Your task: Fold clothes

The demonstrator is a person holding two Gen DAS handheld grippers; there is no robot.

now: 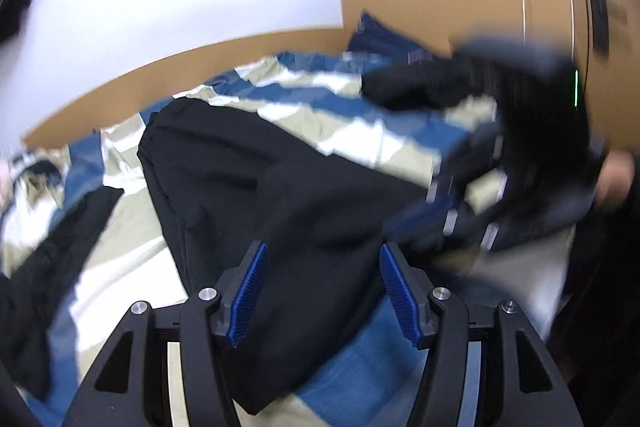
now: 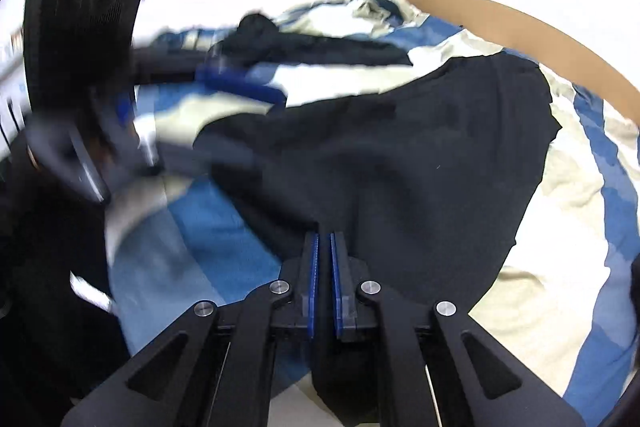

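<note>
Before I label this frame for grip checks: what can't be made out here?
- Right wrist view: right gripper shut; whether it pinches the black garment is unclear.
- Left wrist view: the other gripper is motion-blurred.
- Garment type: unclear, crumpled.
- Bedspread: cut off by frame edges.

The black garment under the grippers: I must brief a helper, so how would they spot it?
Find the bed sheet of blue, beige and white patches. In its middle lies the large black cloth garment, spread wide. The other dark clothes sit bunched toward the far edge; only this one reaches the gripper fingers.
</note>
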